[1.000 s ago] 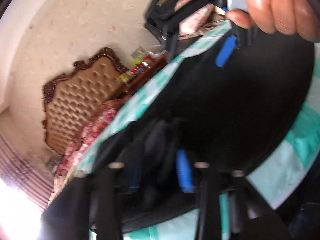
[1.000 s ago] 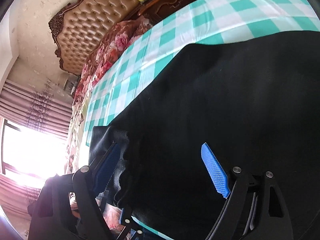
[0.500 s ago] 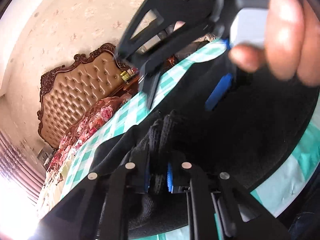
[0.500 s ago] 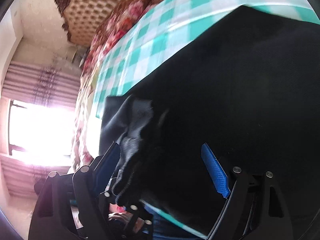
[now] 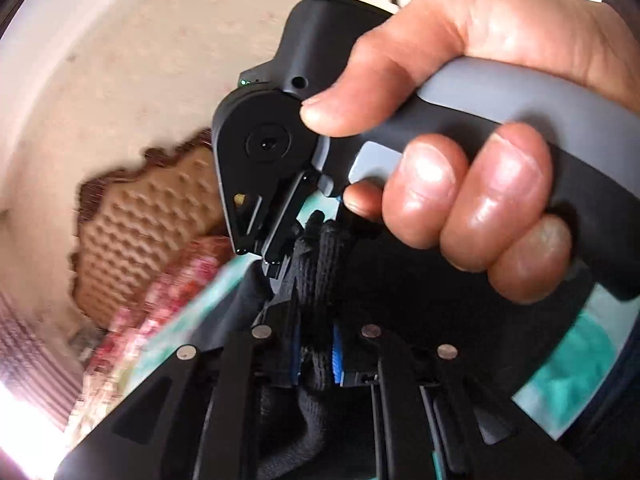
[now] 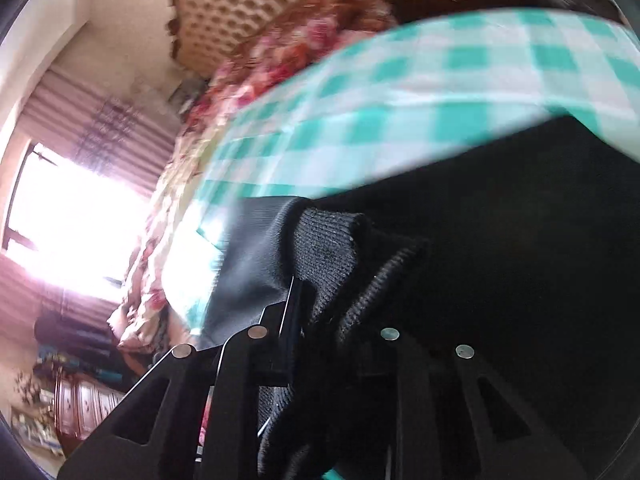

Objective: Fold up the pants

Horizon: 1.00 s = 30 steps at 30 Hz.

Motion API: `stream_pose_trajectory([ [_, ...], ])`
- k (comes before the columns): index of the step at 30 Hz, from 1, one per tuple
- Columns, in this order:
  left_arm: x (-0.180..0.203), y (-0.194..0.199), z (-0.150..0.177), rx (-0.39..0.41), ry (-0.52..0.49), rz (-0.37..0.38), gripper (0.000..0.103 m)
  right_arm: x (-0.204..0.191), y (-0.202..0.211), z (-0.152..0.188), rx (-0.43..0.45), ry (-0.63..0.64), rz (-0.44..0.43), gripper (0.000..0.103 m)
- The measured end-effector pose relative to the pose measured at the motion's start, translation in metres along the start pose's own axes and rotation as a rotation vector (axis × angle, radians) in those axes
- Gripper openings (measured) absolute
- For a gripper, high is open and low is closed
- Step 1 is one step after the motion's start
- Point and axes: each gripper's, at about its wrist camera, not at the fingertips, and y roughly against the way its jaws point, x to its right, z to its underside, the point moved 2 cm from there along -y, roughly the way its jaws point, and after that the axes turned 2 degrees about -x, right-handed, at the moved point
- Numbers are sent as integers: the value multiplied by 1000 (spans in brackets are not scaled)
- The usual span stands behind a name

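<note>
Since the earlier frame our right claw (image 6: pixel 320 344) has closed on the black pants (image 6: pixel 500 240) cuff; left claw (image 5: pixel 316 352) stays clamped on ribbed hem beside it. Both edges lifted off the checked sheet (image 6: pixel 400 112), probably to carry the fold over.

One pants (image 6: pixel 520 240), two grippers — left gripper (image 5: pixel 316 348), right gripper (image 6: pixel 320 336)

The person's right hand (image 5: pixel 472 168), gripping the grey-handled right gripper (image 6: pixel 320 320), is crowding the space straight ahead of the left gripper (image 5: pixel 314 344), leaving almost no gap there. Bunched ribbed black knit pants (image 6: pixel 332 256) are filling both sets of jaws. Beyond the pants, the green-and-white checked bedspread (image 6: pixel 400 92) is lying bare toward the tufted tan headboard (image 6: pixel 248 4) edge.
</note>
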Motion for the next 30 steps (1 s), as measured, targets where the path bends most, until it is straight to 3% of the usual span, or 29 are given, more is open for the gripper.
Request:
stream_pose_trajectory([
  [2,15,-7,7,-32,-35,39,11,26,-16,7,-34,-49,37,22],
  [4,21,-7,10,-31,-63,29,12,40,-19,13,-11,-73,-31,22],
  [7,17,-7,13,-32,-75,22,12,45,-15,10,6,-90,-31,41],
  [9,16,-9,15,-32,-92,9,13,48,-7,4,47,-104,-23,44],
  [11,20,-13,17,-33,-114,-2,18,50,-4,0,64,-94,-9,26],
  [14,31,-14,19,-26,-156,-24,21,50,-5,-2,58,-78,-22,13],
  [18,32,-9,13,8,-194,-87,14,31,4,-7,108,27,31,12],
  [22,44,-16,21,-39,-192,-23,21,42,-3,-3,95,52,103,13],
  [23,43,-11,20,-34,-178,-10,25,42,-3,-2,109,56,102,15],
  [25,31,3,15,-13,-101,50,52,42,3,-2,135,66,130,24],
  [29,-16,49,16,38,121,162,50,29,47,2,298,83,300,33],
  [30,-33,58,20,37,201,189,42,22,56,7,325,107,341,33],
])
